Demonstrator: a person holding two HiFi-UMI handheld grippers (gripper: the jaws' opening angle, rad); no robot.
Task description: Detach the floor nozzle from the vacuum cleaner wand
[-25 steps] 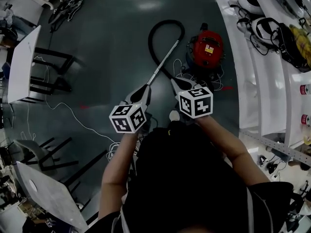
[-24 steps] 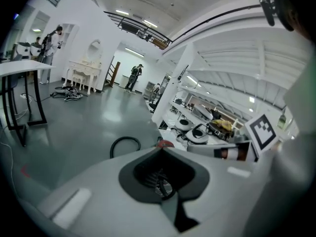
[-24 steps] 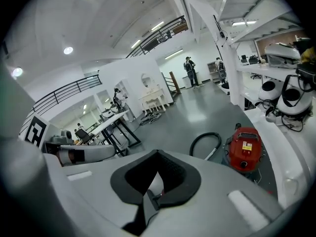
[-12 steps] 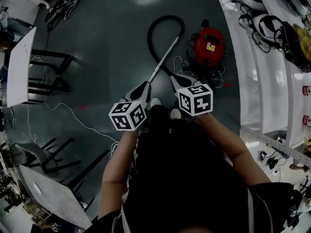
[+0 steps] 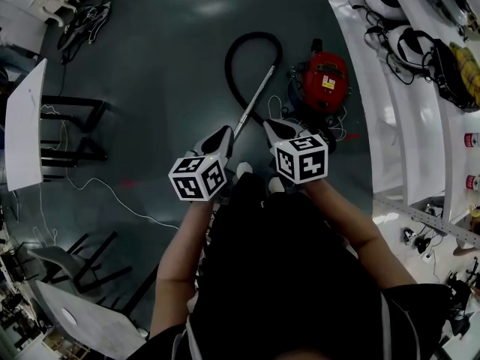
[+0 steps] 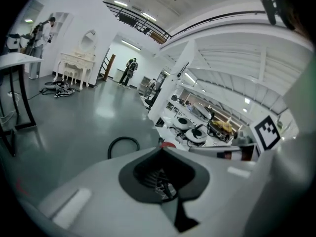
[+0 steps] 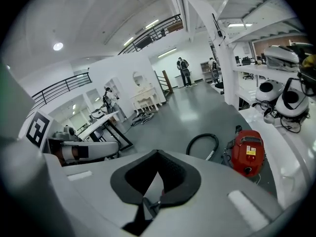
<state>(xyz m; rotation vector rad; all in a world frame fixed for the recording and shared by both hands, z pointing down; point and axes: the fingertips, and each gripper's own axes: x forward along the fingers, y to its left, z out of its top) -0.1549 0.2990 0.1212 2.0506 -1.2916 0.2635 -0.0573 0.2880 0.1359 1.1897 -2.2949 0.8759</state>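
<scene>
The red vacuum canister stands on the dark floor ahead, with its black hose looped to the left. A silver wand runs from the hose toward me, and its near end passes behind my left gripper. I cannot see the floor nozzle. My right gripper hangs beside the left, above the floor and short of the canister. Both are shut and hold nothing. The right gripper view shows the canister, hose and shut jaws. In the left gripper view the hose lies beyond shut jaws.
White benches with helmets and gear line the right side. At the left stand a white table on black legs and chairs. A white cable trails over the floor. People stand far off.
Both grippers have advanced together toward the vacuum as the person steps forward, and the table at left has slid back in view. Both pairs of jaws stay shut.
</scene>
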